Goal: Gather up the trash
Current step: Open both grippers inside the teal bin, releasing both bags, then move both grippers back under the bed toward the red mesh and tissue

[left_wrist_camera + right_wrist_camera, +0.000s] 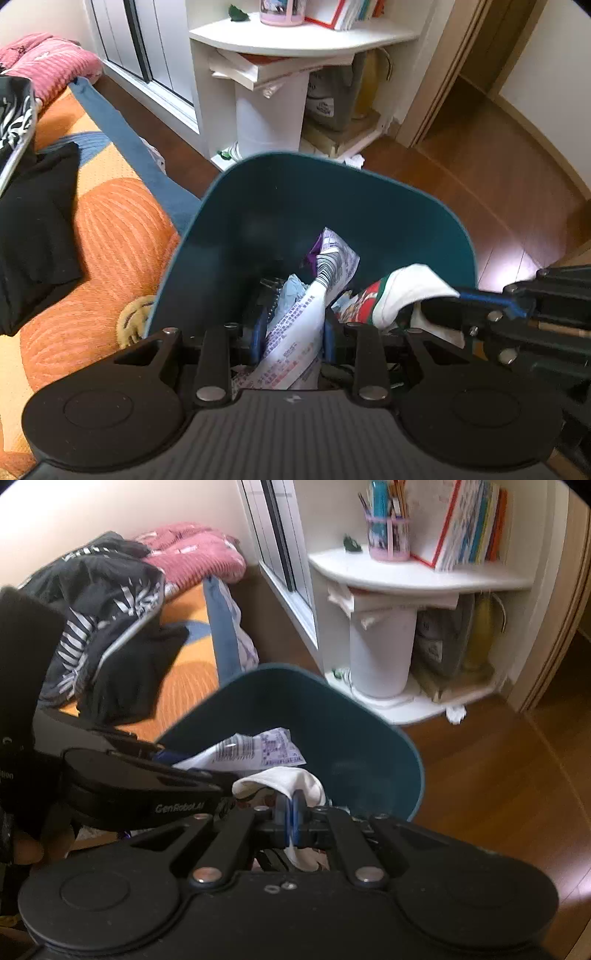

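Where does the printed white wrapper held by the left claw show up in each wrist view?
Left wrist: the printed wrapper stands bottom centre, pinched in the left claw, rising over the teal bin.
Right wrist: it lies left of centre, above the right claw and its white tissue.
Shared landmark: the white corner shelf.

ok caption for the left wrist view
Left claw holding a printed wrapper over the teal bin.

Open bin mouth (369, 206) crowded by printed wrapper (295, 332) and white cloth (410, 288); far half free.
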A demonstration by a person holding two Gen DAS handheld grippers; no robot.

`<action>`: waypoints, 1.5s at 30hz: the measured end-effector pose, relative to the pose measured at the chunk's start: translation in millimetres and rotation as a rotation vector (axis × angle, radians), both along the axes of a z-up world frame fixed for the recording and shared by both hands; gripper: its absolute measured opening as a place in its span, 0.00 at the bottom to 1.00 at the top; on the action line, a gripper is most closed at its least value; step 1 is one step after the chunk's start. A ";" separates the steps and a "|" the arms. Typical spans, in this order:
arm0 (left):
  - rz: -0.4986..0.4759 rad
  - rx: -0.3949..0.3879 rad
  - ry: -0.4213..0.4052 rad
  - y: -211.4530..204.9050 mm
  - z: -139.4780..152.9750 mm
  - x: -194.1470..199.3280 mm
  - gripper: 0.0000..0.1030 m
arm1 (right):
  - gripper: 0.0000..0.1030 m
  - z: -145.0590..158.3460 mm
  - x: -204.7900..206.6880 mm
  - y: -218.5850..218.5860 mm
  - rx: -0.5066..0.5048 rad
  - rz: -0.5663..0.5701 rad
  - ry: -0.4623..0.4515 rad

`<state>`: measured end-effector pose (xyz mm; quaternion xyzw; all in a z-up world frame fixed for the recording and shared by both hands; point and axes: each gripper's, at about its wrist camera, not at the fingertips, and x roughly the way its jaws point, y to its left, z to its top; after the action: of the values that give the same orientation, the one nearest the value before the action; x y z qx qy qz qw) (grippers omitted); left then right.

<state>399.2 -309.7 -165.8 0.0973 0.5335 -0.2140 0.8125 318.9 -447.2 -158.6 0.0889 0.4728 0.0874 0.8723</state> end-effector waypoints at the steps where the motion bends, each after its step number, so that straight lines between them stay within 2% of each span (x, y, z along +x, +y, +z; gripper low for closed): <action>1: -0.002 0.008 -0.001 -1.8 -3.2 0.2 0.29 | 0.04 -3.2 -0.4 0.1 0.003 0.000 0.011; 5: -0.037 0.059 -0.019 -10.4 -13.1 -2.5 0.29 | 0.16 -6.5 -3.4 0.1 -0.003 -0.005 0.025; 9: -0.010 0.039 0.030 -10.1 -17.3 -2.2 0.30 | 0.23 -4.2 -5.5 -2.1 -0.008 -0.009 0.032; 12: -0.012 0.030 0.037 -8.8 -17.5 -7.1 0.31 | 0.24 -1.4 -7.6 -3.9 -0.008 -0.015 0.038; 13: -0.017 0.033 0.035 -8.4 -16.2 -9.1 0.38 | 0.25 -0.1 -9.3 -4.4 -0.004 -0.015 0.038; 14: -0.019 0.032 0.027 -7.3 -14.1 -12.0 0.49 | 0.25 1.2 -10.9 -4.3 -0.001 -0.015 0.037; 16: -0.014 0.018 0.005 -3.5 -8.1 -17.7 0.58 | 0.25 4.3 -14.8 -5.0 0.004 -0.015 0.037; 22: 0.001 -0.015 -0.024 8.8 14.5 -32.8 0.58 | 0.28 18.5 -27.2 -2.2 0.011 0.000 0.017; 25: 0.001 -0.021 -0.051 16.0 28.7 -42.7 0.58 | 0.34 29.9 -35.4 2.4 0.006 0.014 -0.006; 30: 0.007 -0.047 -0.093 31.5 55.0 -61.2 0.58 | 0.38 51.2 -50.9 12.1 0.001 0.039 -0.047; 37: 0.028 -0.084 -0.148 56.6 93.0 -89.3 0.58 | 0.40 83.5 -73.4 26.3 0.017 0.063 -0.105; 45: 0.064 -0.116 -0.209 98.3 130.3 -125.1 0.58 | 0.48 118.8 -96.8 50.1 0.038 0.108 -0.175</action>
<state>274.0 -211.4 -35.5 0.0546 0.4353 -0.2072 0.8744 222.1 -397.1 -39.8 0.0721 0.3971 0.1506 0.9025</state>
